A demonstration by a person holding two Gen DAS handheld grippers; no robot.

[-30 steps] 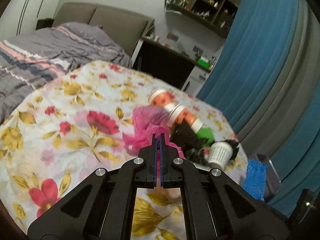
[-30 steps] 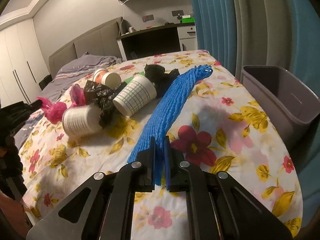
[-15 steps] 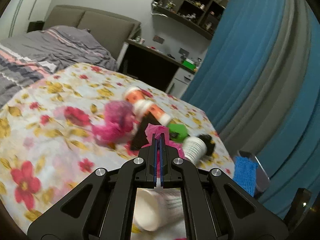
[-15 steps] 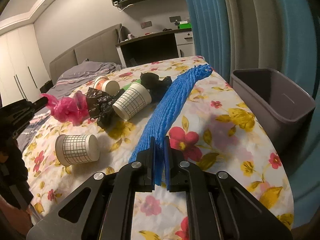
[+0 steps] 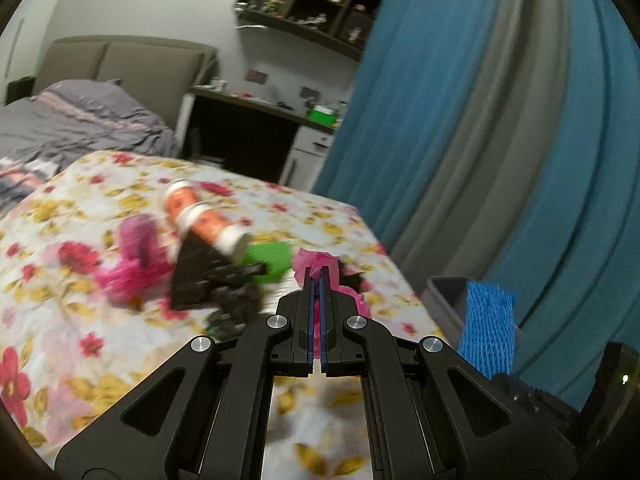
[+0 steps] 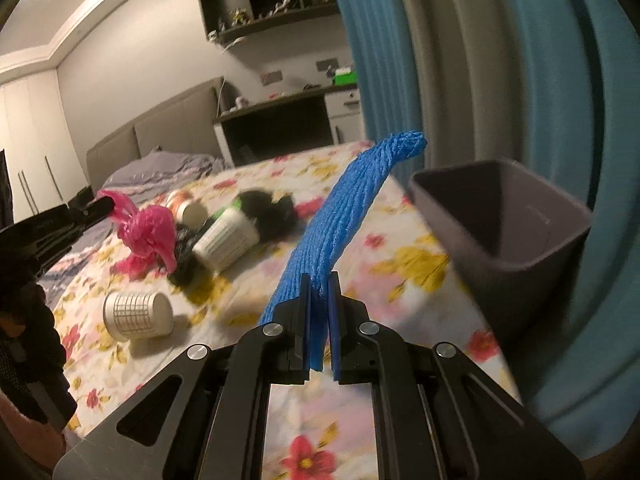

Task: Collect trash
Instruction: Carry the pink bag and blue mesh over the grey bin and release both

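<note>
Jaws of left gripper (image 5: 319,270) clamped on pink plastic bag (image 6: 150,232); we see right gripper (image 6: 320,280) clamped on blue foam net (image 6: 344,208), near grey bin (image 6: 516,248).

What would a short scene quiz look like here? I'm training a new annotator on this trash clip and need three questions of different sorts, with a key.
1. True or false: the right gripper is shut on the blue foam net.
2. Multiple choice: what does the left gripper hold? A) a paper cup B) the pink plastic bag C) a black bag
3. Fill in: the grey bin stands off the table's ___ edge, as seen from the right wrist.

Key: 1 true. 2 B. 3 right.
</note>
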